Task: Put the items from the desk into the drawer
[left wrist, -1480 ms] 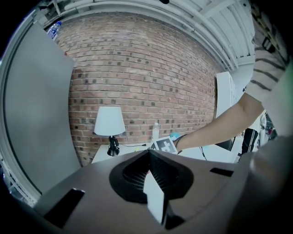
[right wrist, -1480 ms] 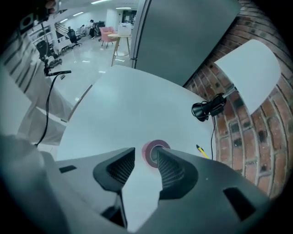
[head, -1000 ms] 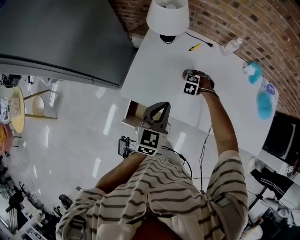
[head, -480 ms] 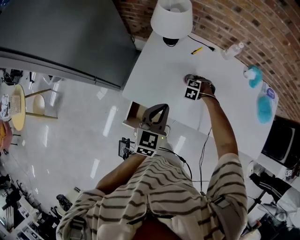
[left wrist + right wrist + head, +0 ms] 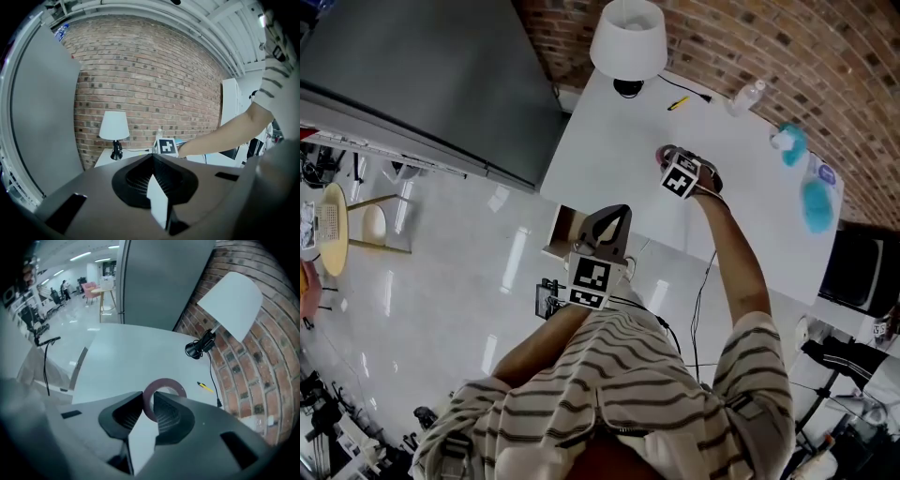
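You have no word, number or brand that can be read in any view. The only signs are black-and-white square code patterns without letters. One is on the left cube (image 5: pixel 591 281), mounted on your left gripper (image 5: pixel 615 212). Another is on the right cube (image 5: pixel 680 175), mounted on your right gripper (image 5: pixel 666 156). The left gripper view also shows a pattern on the right cube. A small label on the blue and white item (image 5: pixel 818 187) at the far end of the desk (image 5: pixel 609 141) is too small to read.
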Demonstrator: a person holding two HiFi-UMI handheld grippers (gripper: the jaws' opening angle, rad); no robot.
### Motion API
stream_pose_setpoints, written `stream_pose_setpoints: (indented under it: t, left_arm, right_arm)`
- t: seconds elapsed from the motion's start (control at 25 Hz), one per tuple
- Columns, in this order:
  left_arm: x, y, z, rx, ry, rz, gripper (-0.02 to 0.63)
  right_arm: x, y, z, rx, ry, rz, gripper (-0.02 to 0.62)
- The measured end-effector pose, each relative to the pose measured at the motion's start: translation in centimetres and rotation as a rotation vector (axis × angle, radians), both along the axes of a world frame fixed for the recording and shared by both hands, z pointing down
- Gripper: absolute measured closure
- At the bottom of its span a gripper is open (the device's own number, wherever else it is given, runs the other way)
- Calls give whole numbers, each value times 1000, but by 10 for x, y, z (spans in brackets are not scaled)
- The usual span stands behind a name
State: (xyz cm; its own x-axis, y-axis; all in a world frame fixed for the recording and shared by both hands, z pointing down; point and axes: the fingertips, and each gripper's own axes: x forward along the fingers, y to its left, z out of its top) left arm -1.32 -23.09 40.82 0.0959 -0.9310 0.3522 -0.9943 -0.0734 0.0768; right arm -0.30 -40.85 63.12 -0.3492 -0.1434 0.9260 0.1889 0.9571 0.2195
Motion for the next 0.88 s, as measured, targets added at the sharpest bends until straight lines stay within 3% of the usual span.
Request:
stream_pose_setpoints:
  t: [0.2, 0.52, 0.88]
  left_arm:
    - [8, 4, -24, 68, 25, 19, 598]
    - [11, 16, -49, 117, 22, 36, 598]
    - [11, 25, -75, 158, -8, 44, 598]
  right_arm:
    - [5, 18, -30, -28, -104, 146, 515]
    - [12, 47, -111, -77, -351, 362, 515]
    - [1, 96, -190, -99, -590, 406, 515]
